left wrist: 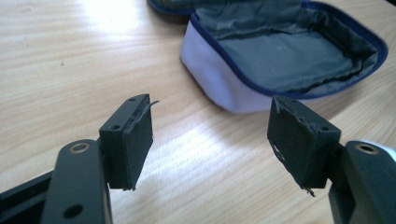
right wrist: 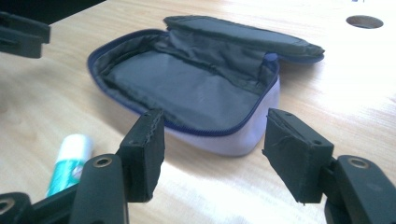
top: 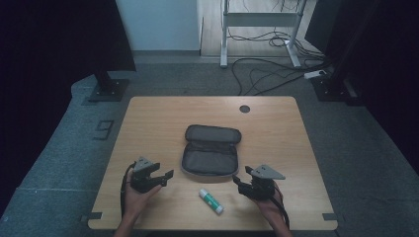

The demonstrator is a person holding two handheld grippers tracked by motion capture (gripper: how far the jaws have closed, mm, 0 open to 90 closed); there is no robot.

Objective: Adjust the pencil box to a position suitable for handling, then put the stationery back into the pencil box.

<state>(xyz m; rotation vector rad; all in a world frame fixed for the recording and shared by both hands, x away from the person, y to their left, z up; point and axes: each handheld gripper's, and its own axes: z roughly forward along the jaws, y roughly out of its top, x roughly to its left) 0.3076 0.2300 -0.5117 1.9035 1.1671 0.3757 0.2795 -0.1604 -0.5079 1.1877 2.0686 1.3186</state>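
Note:
An open zip pouch with a pale outside, blue zip and grey lining lies at the middle of the wooden table, its lid folded back and nothing inside. A white and green glue stick lies in front of it near the table's front edge. My left gripper hovers left of the pouch, open and holding nothing. In the left gripper view the gripper faces the pouch. My right gripper stands open at the pouch's right front corner. In the right gripper view the gripper points at the pouch, with the glue stick at the lower left.
A round cable hole sits near the table's far edge. Beyond the table lie floor cables and a white desk frame. Dark stands flank both sides. The left gripper's jaw reaches into the right gripper view's top left.

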